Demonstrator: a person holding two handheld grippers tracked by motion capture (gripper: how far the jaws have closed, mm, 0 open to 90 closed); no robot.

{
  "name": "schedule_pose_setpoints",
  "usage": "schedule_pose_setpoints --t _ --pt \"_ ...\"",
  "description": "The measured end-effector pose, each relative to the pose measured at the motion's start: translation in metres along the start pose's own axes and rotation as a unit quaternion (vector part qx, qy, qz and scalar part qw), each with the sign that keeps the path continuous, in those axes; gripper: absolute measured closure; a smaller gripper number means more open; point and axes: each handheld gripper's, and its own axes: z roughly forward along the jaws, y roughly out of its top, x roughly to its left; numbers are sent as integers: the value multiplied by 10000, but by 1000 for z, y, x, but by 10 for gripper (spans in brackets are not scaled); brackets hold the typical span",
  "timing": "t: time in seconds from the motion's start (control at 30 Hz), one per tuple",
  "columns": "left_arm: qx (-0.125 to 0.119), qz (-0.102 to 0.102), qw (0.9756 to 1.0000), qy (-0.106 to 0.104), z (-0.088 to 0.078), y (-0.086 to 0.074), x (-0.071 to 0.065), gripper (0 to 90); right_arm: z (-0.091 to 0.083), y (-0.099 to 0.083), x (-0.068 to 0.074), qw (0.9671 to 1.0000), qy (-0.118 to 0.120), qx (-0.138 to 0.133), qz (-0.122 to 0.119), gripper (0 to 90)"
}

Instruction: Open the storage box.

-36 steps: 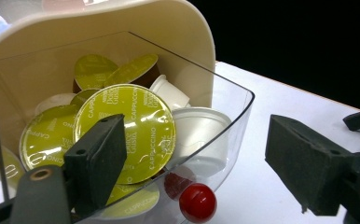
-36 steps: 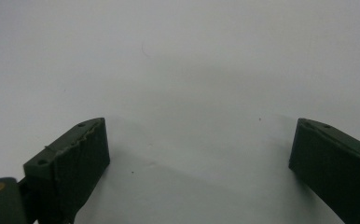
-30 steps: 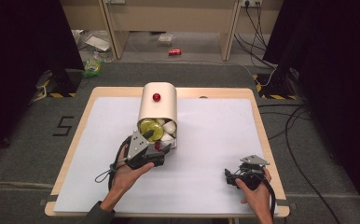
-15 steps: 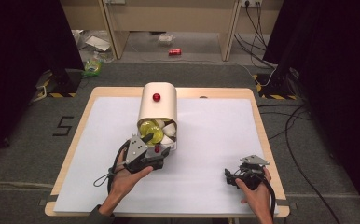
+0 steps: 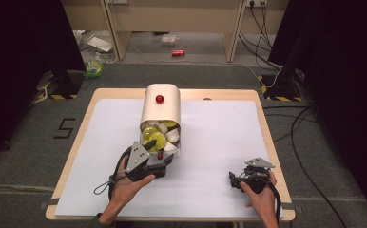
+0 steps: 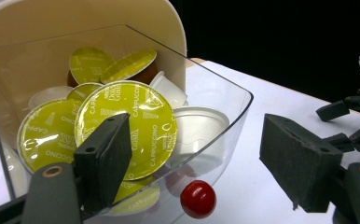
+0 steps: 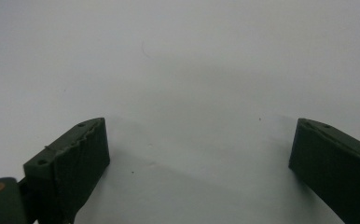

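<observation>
One red knob (image 6: 197, 199) on the clear drawer (image 6: 234, 100) is framed by the left gripper (image 6: 199, 154), jaws just narrowed but not touching, prob. for pulling; right gripper (image 7: 199, 154) is kept wide, w/ nothing held.

The white worktop (image 5: 210, 142) is evenly lit from above, while the room's sides fall into near black. The high view is soft and slightly grainy. In the left gripper view the clear drawer (image 6: 225, 116) catches faint glare (nearest edges blur); the right gripper view is hazy, shadows soft.
</observation>
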Motion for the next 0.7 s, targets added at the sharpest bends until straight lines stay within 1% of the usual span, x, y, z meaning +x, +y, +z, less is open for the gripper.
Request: schedule_pose_setpoints --t 0.23,0.7 --pt "2 -25 10000 -50 -5 -4 -3 250 0 0 0 10000 0 1 1 51" --pt "6 -54 9999 -90 -9 -8 -7 249 0 0 0 10000 0 1 1 51"
